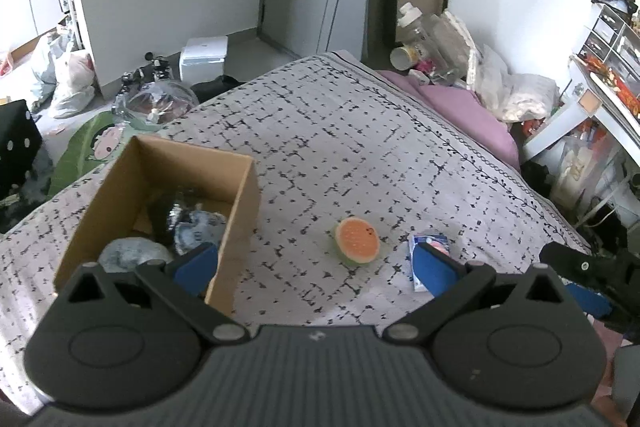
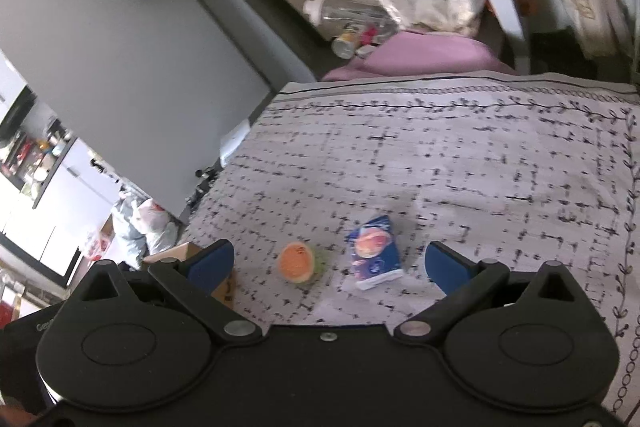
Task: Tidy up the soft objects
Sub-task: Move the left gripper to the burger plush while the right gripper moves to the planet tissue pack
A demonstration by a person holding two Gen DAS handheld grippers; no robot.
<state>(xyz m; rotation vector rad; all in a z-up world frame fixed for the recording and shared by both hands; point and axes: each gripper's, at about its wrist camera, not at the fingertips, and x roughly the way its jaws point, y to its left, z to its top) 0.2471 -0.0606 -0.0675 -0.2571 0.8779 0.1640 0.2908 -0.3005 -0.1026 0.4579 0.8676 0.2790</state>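
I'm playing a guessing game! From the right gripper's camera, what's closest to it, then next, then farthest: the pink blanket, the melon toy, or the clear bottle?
1. Melon toy: on the bedspread just ahead of the right gripper, between its open fingers.
2. Pink blanket: past the far edge of the bedspread.
3. Clear bottle: behind the blanket, lying by the wall.

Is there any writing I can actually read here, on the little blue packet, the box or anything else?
None can be read for certain.
Blue packet: printed picture and markings, too blurred to read.
Cardboard box: no print showing on its walls.
Yellow cup behind the bed: dark lettering, too small to read.
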